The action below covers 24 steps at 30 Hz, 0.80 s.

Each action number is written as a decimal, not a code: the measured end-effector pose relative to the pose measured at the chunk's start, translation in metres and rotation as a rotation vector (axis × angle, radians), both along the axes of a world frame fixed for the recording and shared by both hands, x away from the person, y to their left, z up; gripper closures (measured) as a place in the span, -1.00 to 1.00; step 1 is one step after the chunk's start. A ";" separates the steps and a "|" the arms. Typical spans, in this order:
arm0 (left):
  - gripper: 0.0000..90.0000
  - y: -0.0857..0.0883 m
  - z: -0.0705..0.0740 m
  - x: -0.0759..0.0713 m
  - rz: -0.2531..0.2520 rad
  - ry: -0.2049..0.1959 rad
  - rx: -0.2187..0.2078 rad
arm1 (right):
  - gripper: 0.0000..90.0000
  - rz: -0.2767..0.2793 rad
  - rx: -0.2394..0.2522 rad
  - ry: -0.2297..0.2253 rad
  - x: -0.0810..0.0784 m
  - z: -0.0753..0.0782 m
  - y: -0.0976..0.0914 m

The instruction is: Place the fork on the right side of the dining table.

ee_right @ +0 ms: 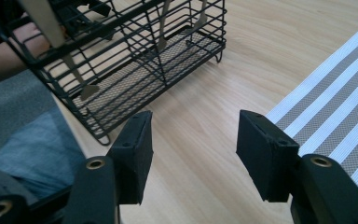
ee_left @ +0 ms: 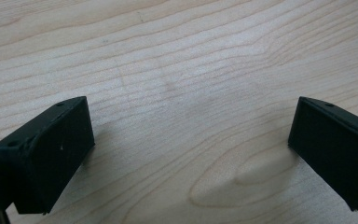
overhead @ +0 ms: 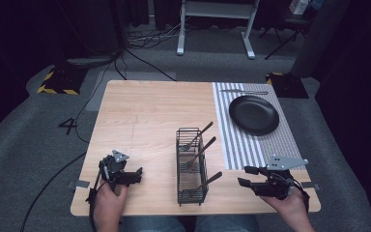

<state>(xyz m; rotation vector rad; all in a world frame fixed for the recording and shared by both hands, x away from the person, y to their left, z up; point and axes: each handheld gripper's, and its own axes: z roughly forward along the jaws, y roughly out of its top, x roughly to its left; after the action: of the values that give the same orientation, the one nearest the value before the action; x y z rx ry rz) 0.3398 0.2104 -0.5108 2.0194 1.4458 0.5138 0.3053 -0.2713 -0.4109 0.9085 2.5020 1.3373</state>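
A black wire caddy [overhead: 191,166] stands near the table's front edge, holding three pieces of cutlery [overhead: 198,137] that lean up and to the right. My left gripper [overhead: 136,175] rests low at the front left, jaws wide open over bare wood [ee_left: 186,126]. At the front right, my right gripper [overhead: 245,176] is held above the table, pointing left toward the caddy [ee_right: 135,65]. Its jaws stand open with nothing between them.
A striped grey placemat [overhead: 251,140] lies at the right with a black plate [overhead: 254,114] on it. A piece of cutlery [overhead: 244,92] lies beyond the plate. The person's knee shows past the front edge in the right gripper view.
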 end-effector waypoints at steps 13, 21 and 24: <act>-1.00 0.000 0.000 0.000 0.000 0.000 0.000 | 0.02 0.075 0.021 -0.001 -0.014 0.034 0.016; -1.00 0.000 0.000 0.000 0.000 0.000 0.000 | 0.02 0.099 0.016 -0.016 -0.018 0.046 0.024; -1.00 0.000 0.000 0.000 0.000 0.000 0.000 | 0.02 0.112 0.021 -0.026 -0.020 0.050 0.028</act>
<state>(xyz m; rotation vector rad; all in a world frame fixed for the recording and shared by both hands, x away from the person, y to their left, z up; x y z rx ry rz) 0.3398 0.2104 -0.5109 2.0193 1.4457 0.5136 0.2856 -0.2435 -0.3612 0.7600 2.5586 1.4010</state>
